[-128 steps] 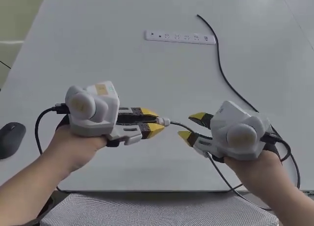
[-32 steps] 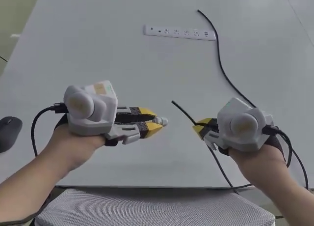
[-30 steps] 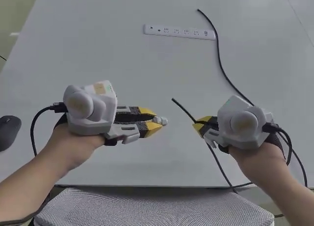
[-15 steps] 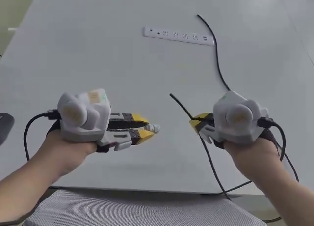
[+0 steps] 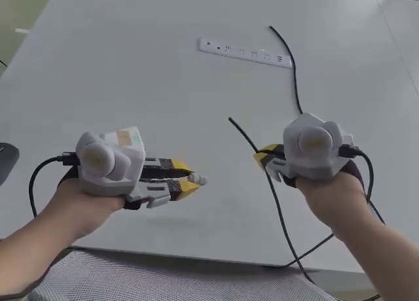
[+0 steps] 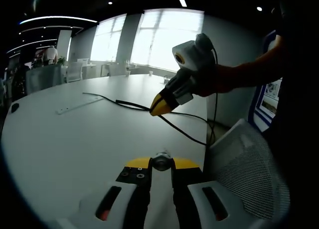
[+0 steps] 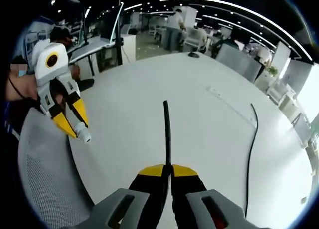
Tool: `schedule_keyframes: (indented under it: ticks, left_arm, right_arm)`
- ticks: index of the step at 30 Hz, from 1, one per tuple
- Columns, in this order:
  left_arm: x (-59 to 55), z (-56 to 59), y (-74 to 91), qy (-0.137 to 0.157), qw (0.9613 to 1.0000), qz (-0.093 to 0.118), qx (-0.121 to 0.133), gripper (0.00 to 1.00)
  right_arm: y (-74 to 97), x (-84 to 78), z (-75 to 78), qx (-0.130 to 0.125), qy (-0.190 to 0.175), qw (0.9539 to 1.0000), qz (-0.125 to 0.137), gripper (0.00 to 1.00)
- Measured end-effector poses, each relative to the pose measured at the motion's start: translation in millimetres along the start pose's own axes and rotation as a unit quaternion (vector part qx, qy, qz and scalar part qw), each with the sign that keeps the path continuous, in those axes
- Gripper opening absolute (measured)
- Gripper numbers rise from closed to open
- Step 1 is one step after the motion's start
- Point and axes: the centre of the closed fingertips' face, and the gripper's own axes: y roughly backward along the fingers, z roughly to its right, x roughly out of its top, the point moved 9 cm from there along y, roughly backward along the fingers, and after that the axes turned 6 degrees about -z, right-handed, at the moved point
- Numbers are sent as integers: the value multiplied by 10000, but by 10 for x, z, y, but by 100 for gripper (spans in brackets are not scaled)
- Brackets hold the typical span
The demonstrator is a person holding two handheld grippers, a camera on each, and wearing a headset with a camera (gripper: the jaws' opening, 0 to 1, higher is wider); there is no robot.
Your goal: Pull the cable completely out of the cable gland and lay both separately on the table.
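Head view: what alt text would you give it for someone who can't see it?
Over a white table, the left gripper is shut on a small cable gland and the right gripper is shut on a black cable, whose free end is apart from the gland. A white power strip lies farther back.

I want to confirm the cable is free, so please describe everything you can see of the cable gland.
The cable gland is a small, pale grey piece, plastic by its look, with a round end. The left gripper holds it between its yellow jaw tips, and it juts slightly past them. No cable passes through it: the black cable is apart, clamped in the right gripper. The gland seems held above the white table.
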Motion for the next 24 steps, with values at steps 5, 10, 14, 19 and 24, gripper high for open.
schedule_keyframes:
  ticks: [5,10,14,19,24]
  left_arm:
    - [-101,-13,5,56,10000,-25,18,15]
    - [-192,-36,-4,127,9999,-29,56,15]
    - [-247,-49,-14,153,9999,-31,63,15]
    - [-307,-78,-28,153,9999,-31,70,15]
    - [-378,-100,-53,178,9998,-69,59,15]
  right_arm:
    - [-100,77,75,-7,-70,10000,-37,0]
    - [-195,172,84,-22,3,10000,-72,0]
    - [-275,255,83,-8,97,9999,-96,0]
    - [-387,354,55,56,238,9996,-117,0]
    - [-504,454,18,115,459,9988,-128,0]
